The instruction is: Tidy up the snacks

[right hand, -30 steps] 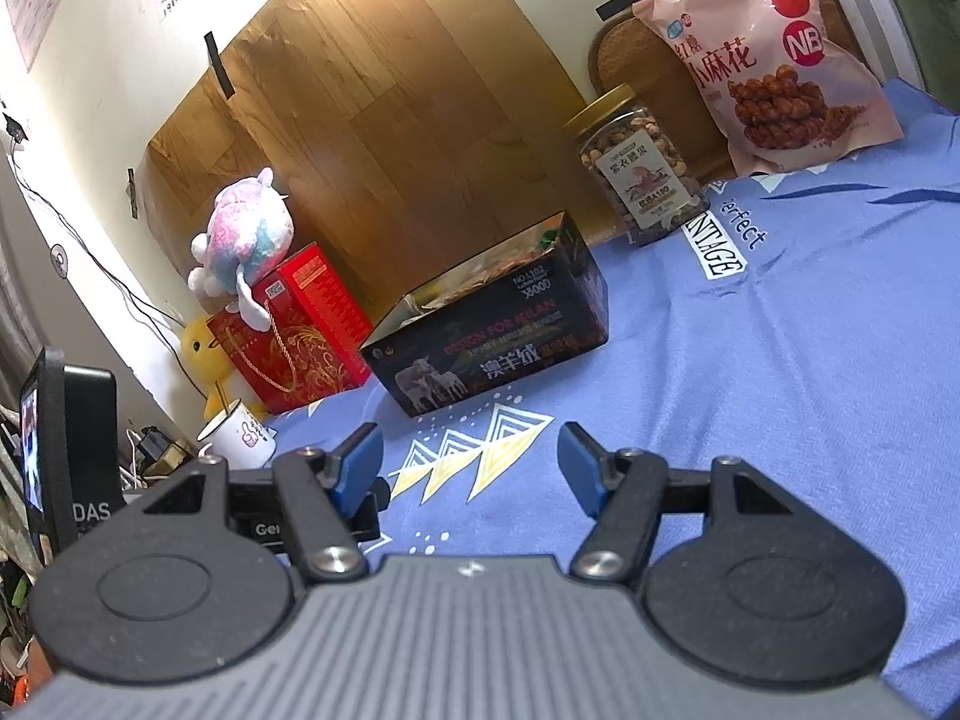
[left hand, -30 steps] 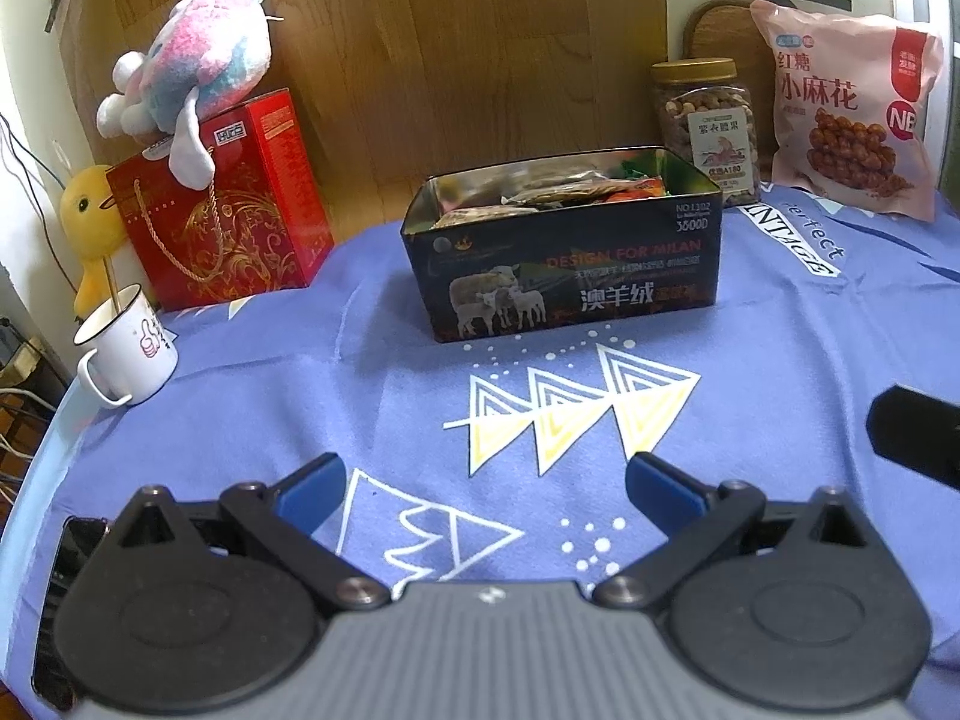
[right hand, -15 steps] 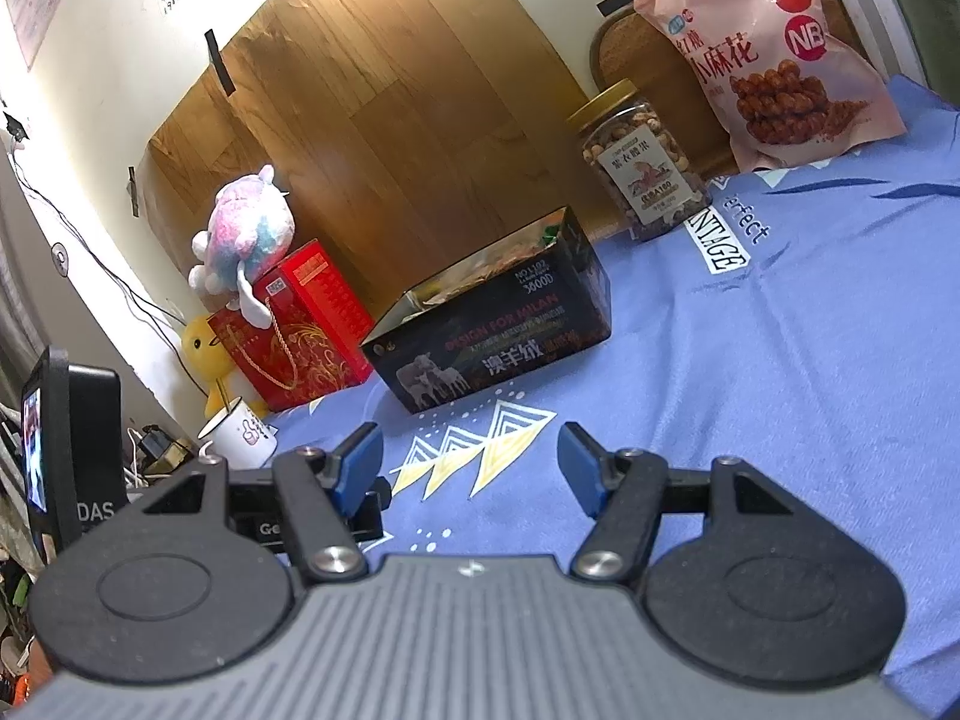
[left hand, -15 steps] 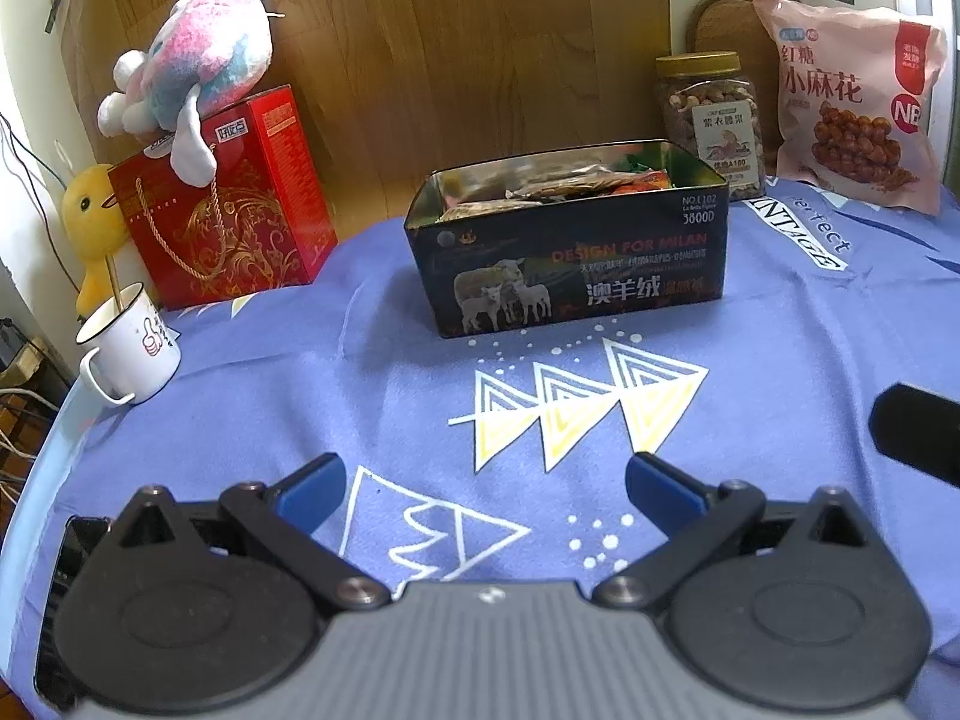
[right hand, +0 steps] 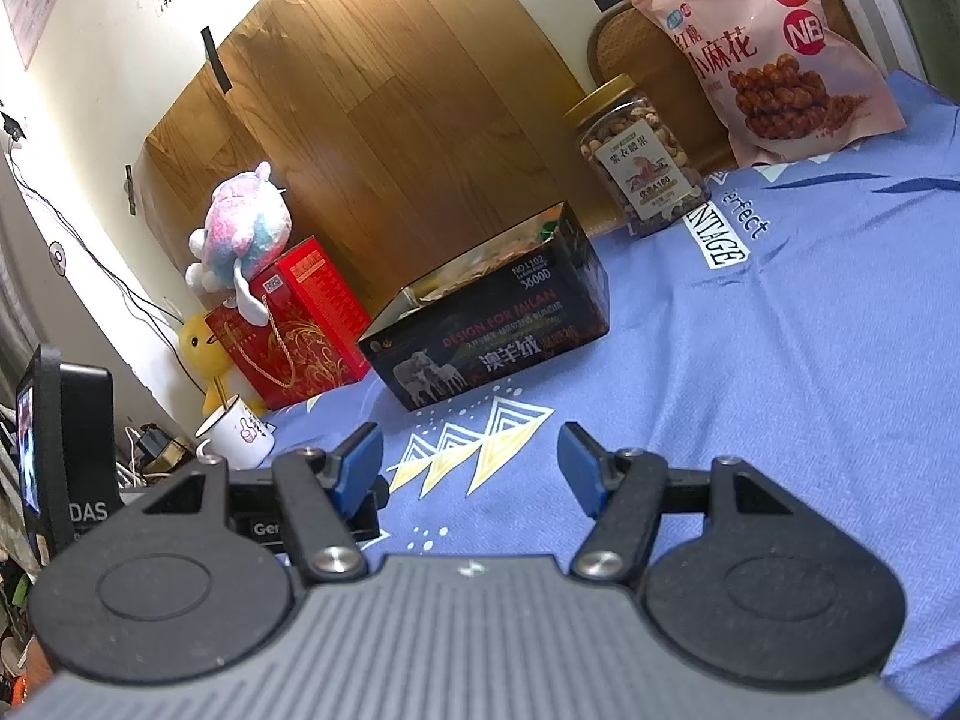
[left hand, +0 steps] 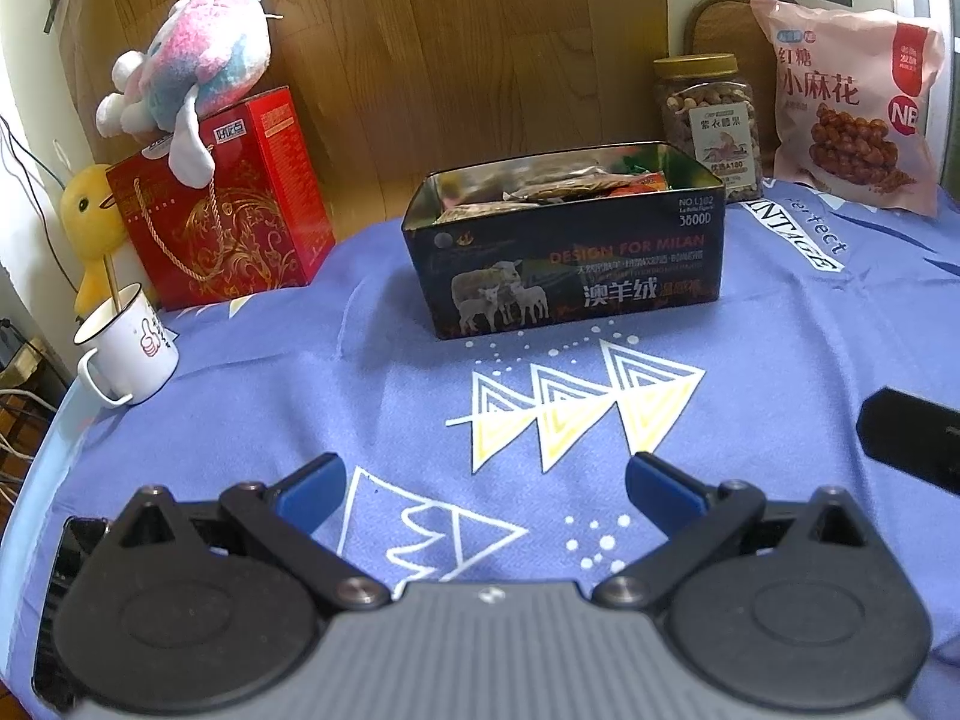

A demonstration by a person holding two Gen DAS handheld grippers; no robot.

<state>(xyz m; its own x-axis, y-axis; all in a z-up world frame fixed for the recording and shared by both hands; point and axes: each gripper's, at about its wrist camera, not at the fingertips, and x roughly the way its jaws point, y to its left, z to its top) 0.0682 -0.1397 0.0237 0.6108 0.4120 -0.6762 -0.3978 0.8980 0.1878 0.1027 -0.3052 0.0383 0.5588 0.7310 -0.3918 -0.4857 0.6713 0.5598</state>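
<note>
A dark tin box (left hand: pixel 570 276) with sheep pictures stands mid-table and holds several snack packets (left hand: pixel 558 186); it also shows in the right wrist view (right hand: pixel 498 336). A nut jar (left hand: pixel 708 120) (right hand: pixel 642 162) and a pink snack bag (left hand: pixel 846 102) (right hand: pixel 768 54) stand at the back right. My left gripper (left hand: pixel 486 486) is open and empty, low over the blue cloth in front of the box. My right gripper (right hand: pixel 471 468) is open and empty, to the right of the left one.
A red gift box (left hand: pixel 222 204) with a plush toy (left hand: pixel 192 66) on it stands at the back left. A white mug (left hand: pixel 126 348) and a yellow duck (left hand: pixel 90 222) are at the left edge. The blue tablecloth (left hand: pixel 780 330) covers the table.
Both grippers have drifted slightly; the box and the snacks sit a little lower in the views. Both stay open and empty.
</note>
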